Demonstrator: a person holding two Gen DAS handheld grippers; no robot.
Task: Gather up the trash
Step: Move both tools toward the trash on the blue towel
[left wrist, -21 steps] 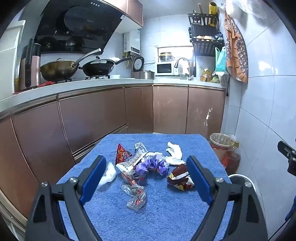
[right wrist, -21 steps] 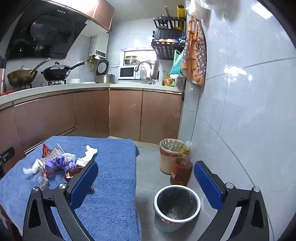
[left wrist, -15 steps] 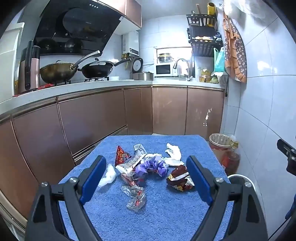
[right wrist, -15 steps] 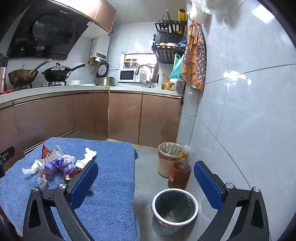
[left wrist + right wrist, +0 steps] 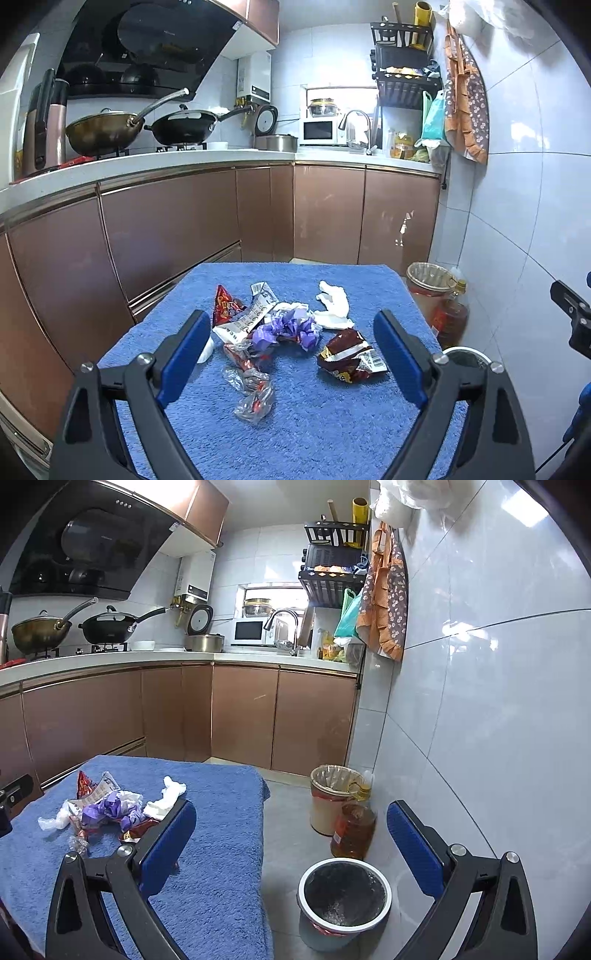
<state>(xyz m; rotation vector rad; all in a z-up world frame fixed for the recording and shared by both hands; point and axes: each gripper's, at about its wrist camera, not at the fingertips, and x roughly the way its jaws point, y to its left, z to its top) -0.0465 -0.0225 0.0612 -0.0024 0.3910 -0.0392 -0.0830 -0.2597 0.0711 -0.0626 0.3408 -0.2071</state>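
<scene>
Trash lies in a pile on the blue towel-covered table (image 5: 332, 435): a purple wrapper (image 5: 286, 329), a brown snack bag (image 5: 349, 357), a red packet (image 5: 226, 303), white tissue (image 5: 334, 306) and clear crumpled plastic (image 5: 253, 397). My left gripper (image 5: 291, 354) is open and empty, held above the table in front of the pile. My right gripper (image 5: 291, 836) is open and empty, off the table's right edge, above a white-rimmed bin (image 5: 345, 893) on the floor. The pile also shows in the right wrist view (image 5: 110, 808).
A lined tan bin (image 5: 330, 797) and an oil bottle (image 5: 352, 830) stand on the floor by the tiled wall (image 5: 480, 701). Brown kitchen cabinets (image 5: 166, 229) run along the left and back. The right gripper's body shows at the left view's right edge (image 5: 576, 317).
Both grippers have drifted only slightly; the scene sits a little lower in the right wrist view. Both stay open and the trash has not moved.
</scene>
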